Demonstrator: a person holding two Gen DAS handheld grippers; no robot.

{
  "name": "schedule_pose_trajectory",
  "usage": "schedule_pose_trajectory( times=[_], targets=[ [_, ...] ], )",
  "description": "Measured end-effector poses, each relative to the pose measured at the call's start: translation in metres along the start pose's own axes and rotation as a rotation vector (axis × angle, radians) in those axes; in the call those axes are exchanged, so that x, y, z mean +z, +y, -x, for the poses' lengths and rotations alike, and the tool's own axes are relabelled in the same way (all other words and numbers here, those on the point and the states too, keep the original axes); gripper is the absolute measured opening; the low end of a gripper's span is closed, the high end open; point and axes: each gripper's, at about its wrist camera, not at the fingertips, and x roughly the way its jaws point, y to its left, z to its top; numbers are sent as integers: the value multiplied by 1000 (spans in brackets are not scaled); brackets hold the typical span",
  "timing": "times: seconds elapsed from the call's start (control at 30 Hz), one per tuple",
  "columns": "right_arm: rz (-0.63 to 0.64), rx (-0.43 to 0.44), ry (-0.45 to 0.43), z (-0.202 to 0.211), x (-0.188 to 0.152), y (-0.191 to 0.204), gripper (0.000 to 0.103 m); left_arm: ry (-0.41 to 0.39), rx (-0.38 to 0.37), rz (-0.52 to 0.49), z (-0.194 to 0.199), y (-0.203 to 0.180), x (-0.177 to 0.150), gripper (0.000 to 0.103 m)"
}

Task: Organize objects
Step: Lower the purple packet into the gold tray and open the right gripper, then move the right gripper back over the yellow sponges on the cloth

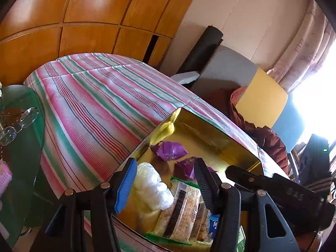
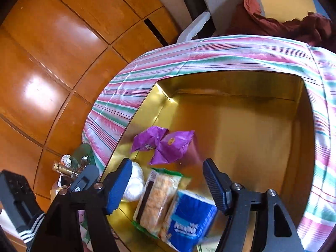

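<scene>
A gold box (image 1: pixel 220 134) (image 2: pixel 231 84) stands open on the striped cloth. Inside lie two purple packets (image 1: pixel 170 150) (image 2: pixel 174 147), a white plastic bag (image 1: pixel 153 189) (image 2: pixel 135 182), a cracker pack (image 1: pixel 180 210) (image 2: pixel 157 199) and a blue tissue pack (image 2: pixel 189 220) (image 1: pixel 214 224), which looks blurred. My left gripper (image 1: pixel 166 182) hovers open over the bag and crackers, touching neither. Above the crackers and tissue pack, my right gripper (image 2: pixel 168 184) is open too, its pads clear of both. The right half of the box floor is bare.
The striped cloth (image 1: pixel 94 96) covers a table in front of wooden wardrobe doors (image 1: pixel 84 10). Left of it, glasses (image 1: pixel 19 121) lie on a green glass table (image 1: pixel 21 157). A yellow board (image 1: pixel 262 98) and dark red fabric (image 1: pixel 271 138) sit beyond the box.
</scene>
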Motion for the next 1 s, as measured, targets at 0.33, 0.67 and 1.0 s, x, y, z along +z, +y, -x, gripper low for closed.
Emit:
schedule_pose_trajectory(
  times=[0.33,0.67,1.0],
  targets=[
    [21,-14,-72,38,-11,-5,75,64,-63,-81,-8,-21,-13,57],
    [69,-144,-158,91,-25,-28,78,99,-162,-212,-6,-54,-32,57],
    [-32,-276,-175,128,-56,-92,78,121,-289,-408,9,-98,-65,57]
  ],
)
